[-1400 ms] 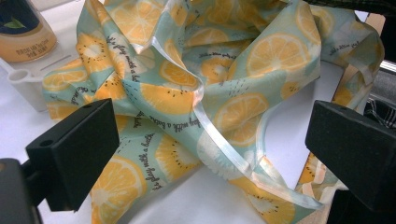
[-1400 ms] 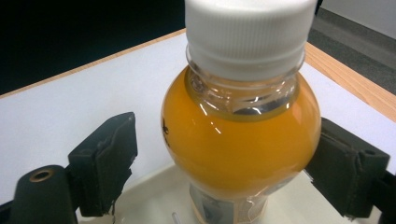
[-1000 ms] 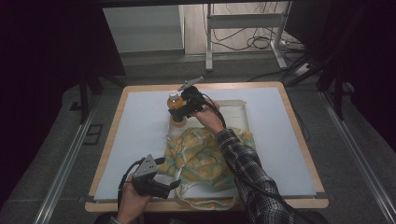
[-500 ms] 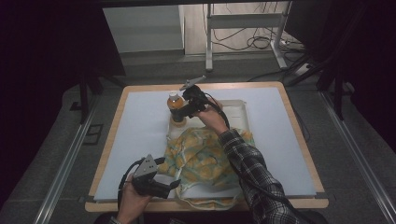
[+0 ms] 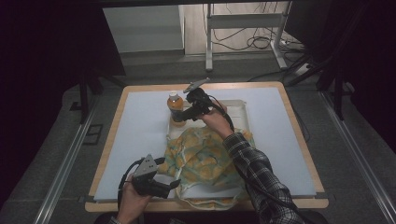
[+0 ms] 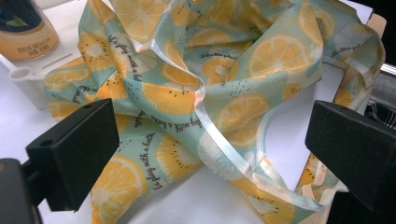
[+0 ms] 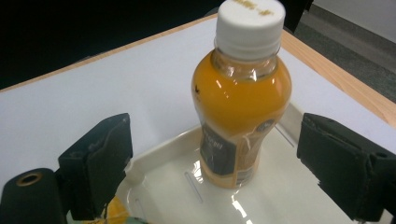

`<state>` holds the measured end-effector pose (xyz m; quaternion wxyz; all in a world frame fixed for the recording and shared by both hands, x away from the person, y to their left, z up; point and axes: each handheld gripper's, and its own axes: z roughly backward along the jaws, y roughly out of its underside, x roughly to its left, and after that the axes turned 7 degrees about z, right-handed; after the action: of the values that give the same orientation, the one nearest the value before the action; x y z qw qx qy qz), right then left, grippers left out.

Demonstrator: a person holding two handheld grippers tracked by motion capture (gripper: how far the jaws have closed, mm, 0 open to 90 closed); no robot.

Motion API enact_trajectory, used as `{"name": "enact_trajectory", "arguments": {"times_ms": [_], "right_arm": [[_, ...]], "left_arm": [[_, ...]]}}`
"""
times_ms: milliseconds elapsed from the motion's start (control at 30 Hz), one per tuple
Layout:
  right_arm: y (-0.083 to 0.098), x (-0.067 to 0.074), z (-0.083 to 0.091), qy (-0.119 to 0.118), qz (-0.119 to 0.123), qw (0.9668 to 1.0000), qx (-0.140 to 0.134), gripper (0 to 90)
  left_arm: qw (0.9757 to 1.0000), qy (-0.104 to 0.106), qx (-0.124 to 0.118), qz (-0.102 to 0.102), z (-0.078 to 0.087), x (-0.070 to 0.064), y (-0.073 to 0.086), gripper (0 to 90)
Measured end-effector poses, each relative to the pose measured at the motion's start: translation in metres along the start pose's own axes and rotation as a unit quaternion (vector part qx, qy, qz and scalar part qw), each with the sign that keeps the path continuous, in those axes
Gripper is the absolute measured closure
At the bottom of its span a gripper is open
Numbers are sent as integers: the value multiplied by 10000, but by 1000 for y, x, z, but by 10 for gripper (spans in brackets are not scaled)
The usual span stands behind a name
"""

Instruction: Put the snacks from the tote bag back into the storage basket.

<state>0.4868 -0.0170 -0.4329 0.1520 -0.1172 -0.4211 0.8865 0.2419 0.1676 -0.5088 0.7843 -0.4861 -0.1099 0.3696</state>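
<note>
Bottle [image 7: 240, 93] upright in tray [image 7: 280, 196]; right hand-held gripper [image 7: 215, 163] wide open, not touching.

The left tool [image 6: 205, 154] is holding its black jaws wide apart over a crumpled lemon-print cloth [image 6: 210, 93] that is lying on the white tabletop [image 6: 196, 205]. An orange bottle [image 6: 25, 28] is standing in a white tray [image 6: 32, 79] just beyond.

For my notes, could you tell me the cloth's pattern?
Orange citrus slices on pale teal cloth, clearest in the left gripper view.
</note>
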Motion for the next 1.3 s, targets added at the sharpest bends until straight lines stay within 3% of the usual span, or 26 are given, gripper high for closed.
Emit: {"name": "enact_trajectory", "arguments": {"times_ms": [200, 1300], "right_arm": [[4, 3, 4, -35, -77, 10000, -15, 101], [14, 24, 33, -78, 89, 9999, -26, 84]], "left_arm": [[10000, 45, -30, 65, 1, 1, 0, 31], [9998, 93, -114, 166, 3, 3, 0, 21]]}}
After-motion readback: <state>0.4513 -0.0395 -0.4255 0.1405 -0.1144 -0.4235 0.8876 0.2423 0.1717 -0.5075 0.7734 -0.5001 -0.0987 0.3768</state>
